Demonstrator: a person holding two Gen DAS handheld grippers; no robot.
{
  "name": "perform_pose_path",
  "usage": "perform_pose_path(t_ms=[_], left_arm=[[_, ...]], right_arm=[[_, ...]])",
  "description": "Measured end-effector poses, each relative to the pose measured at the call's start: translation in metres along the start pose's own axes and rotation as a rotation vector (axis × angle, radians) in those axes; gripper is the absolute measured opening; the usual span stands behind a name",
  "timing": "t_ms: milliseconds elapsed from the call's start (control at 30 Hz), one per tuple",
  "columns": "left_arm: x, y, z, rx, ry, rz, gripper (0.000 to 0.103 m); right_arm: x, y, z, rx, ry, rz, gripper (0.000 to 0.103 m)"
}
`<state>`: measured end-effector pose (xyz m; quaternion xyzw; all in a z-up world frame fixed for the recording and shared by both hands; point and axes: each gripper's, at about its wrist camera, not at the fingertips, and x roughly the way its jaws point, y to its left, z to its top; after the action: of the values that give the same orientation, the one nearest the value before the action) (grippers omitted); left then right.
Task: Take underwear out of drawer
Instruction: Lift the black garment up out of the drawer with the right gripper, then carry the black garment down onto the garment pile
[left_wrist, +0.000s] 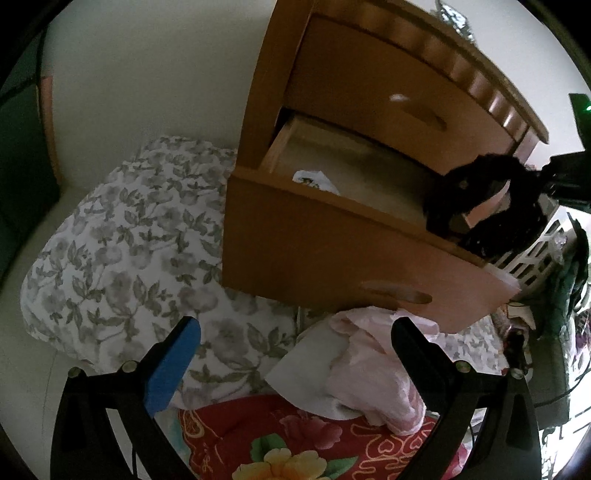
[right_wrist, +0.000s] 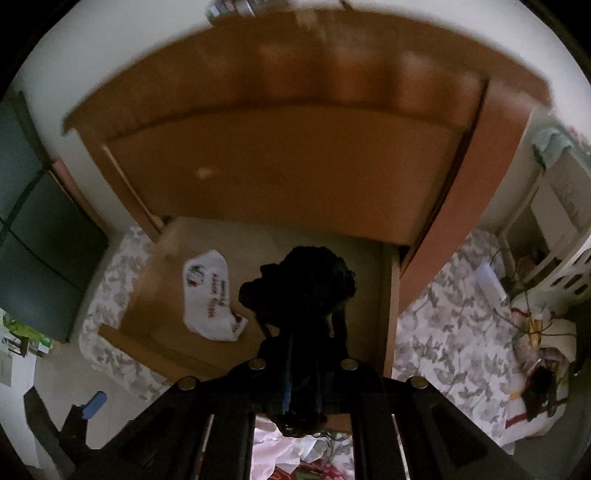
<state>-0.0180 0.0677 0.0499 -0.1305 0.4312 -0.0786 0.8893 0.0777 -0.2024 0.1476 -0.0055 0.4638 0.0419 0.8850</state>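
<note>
A wooden nightstand's lower drawer (left_wrist: 332, 236) stands pulled out. Black lace underwear (left_wrist: 495, 192) hangs above its right end, pinched in my right gripper (left_wrist: 546, 177), which enters from the right edge. In the right wrist view the same black underwear (right_wrist: 306, 284) bunches at my shut right gripper (right_wrist: 303, 332), over the drawer's floor (right_wrist: 362, 288). A white printed garment (right_wrist: 212, 295) lies flat inside the drawer (right_wrist: 122, 332). My left gripper (left_wrist: 295, 339) is open, low in front of the drawer, above pink and white clothes (left_wrist: 369, 362).
A floral grey-and-white pillow (left_wrist: 122, 258) lies left of the nightstand. A red flowered blanket (left_wrist: 295, 443) is below the left gripper. A white slatted basket (left_wrist: 532, 251) and clutter sit to the right. The upper drawer (left_wrist: 369, 85) is closed.
</note>
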Motion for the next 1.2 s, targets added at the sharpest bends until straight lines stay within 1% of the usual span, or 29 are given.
perform_pose_path(t_ms=[133, 300, 467, 600, 833, 1000, 1200], left_arm=[[-0.011, -0.002, 0.0, -0.001, -0.023, -0.006, 0.103], [-0.026, -0.006, 0.0, 0.002, -0.057, -0.021, 0.103], [-0.038, -0.013, -0.002, 0.012, -0.082, -0.04, 0.103], [-0.048, -0.02, -0.003, 0.027, -0.098, -0.054, 0.103], [-0.058, -0.03, -0.008, 0.052, -0.11, -0.068, 0.103], [-0.064, -0.032, -0.012, 0.054, -0.123, -0.072, 0.103], [-0.069, -0.035, -0.014, 0.064, -0.134, -0.08, 0.103]], right_arm=[[-0.035, 0.01, -0.006, -0.013, -0.065, 0.012, 0.009], [-0.074, 0.022, -0.02, -0.046, -0.126, 0.017, 0.009], [-0.106, 0.025, -0.037, -0.057, -0.171, 0.019, 0.01], [-0.122, 0.022, -0.054, -0.054, -0.185, 0.026, 0.01], [-0.133, 0.019, -0.085, -0.041, -0.188, 0.037, 0.01], [-0.125, 0.02, -0.105, -0.03, -0.16, 0.044, 0.01], [-0.106, 0.023, -0.123, -0.016, -0.105, 0.045, 0.01]])
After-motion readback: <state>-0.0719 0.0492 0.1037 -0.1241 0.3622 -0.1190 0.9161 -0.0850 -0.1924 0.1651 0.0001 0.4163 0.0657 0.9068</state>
